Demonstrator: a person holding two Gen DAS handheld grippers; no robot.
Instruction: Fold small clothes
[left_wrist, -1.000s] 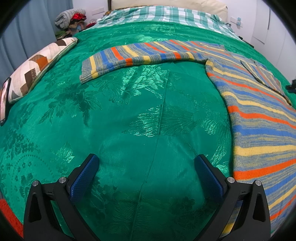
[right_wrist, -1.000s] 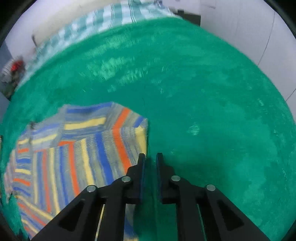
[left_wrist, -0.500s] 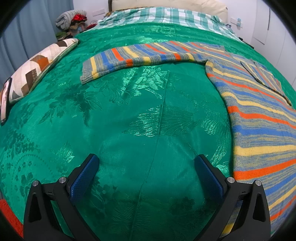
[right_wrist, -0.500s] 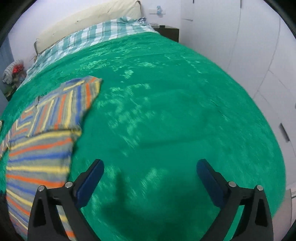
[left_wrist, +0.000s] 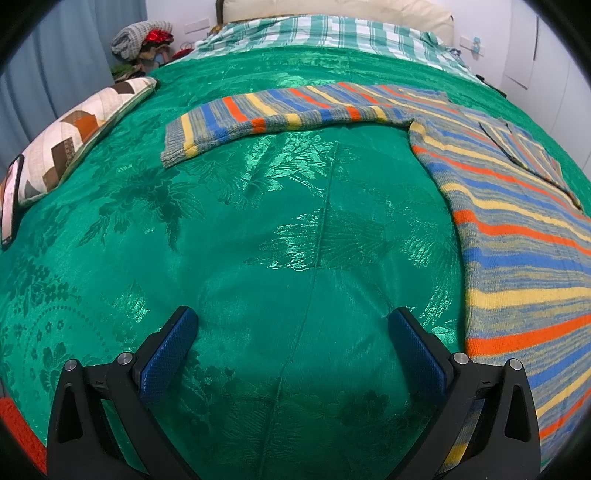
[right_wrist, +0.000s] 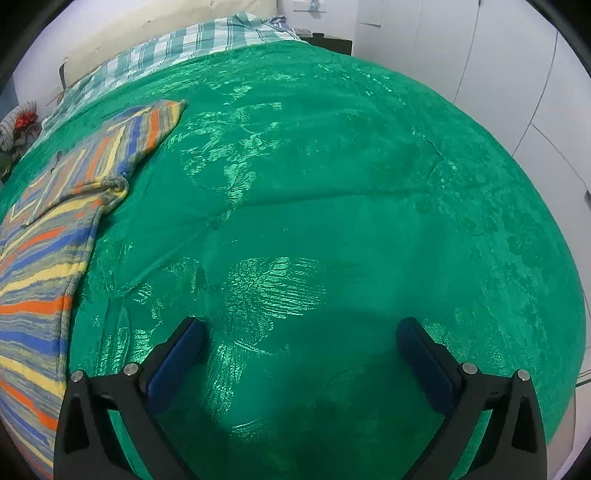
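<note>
A striped knit sweater in blue, orange, yellow and grey lies flat on the green bedspread. One sleeve stretches out to the left. The other sleeve is folded in over the body. My left gripper is open over bare bedspread, just left of the sweater's lower edge, with nothing between its fingers. In the right wrist view the sweater lies at the left edge. My right gripper is wide open over bare bedspread to the right of the garment, holding nothing.
A patchwork pillow and a phone lie at the bed's left side. A plaid sheet and a pile of clothes are at the head end. White cupboard doors stand beyond the bed's right edge.
My right gripper was nearly shut at the folded sleeve's edge; it has opened wide and swung right, away from the sweater. The left gripper has not moved.
</note>
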